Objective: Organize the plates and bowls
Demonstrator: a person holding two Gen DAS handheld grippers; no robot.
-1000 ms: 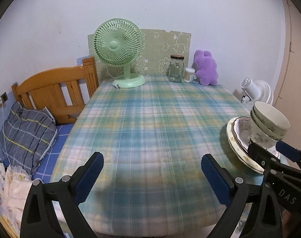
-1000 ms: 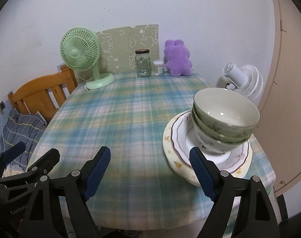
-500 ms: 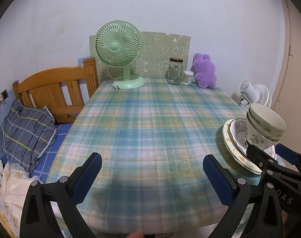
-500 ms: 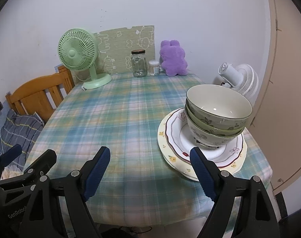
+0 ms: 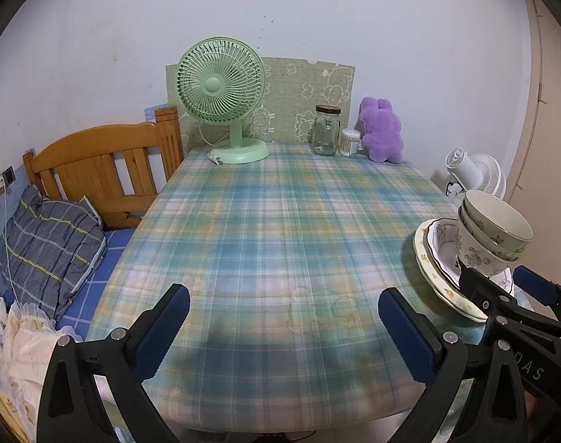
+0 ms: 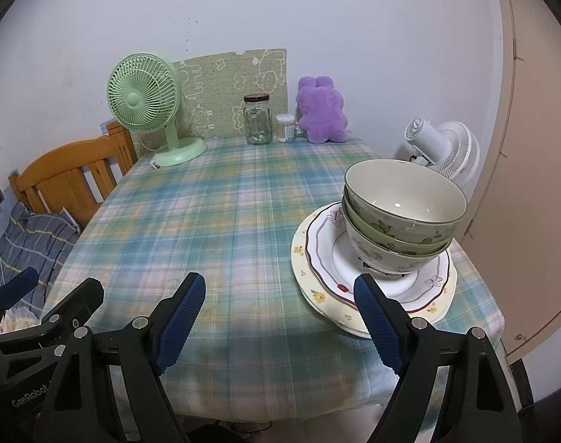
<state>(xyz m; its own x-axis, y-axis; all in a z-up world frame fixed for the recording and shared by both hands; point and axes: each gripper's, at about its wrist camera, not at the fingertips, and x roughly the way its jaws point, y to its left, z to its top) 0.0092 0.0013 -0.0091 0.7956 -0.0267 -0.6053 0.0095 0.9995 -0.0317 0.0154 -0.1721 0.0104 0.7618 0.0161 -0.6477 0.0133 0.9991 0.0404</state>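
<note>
Holding both claws above the near table (image 6: 221,221) edge, I am inspecting the stack. Right claw (image 6: 278,319) is standing apart, empty; left claw (image 5: 282,326) likewise apart, empty. Two nested bowls (image 6: 402,214) are sitting upright on two stacked plates (image 6: 317,251) at the table's right side, lying at one o'clock from the right claw, three o'clock from the left. I am judging the right claw nearer.

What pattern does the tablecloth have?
The tablecloth is a green, blue and pale plaid; the left wrist view shows it best.
</note>
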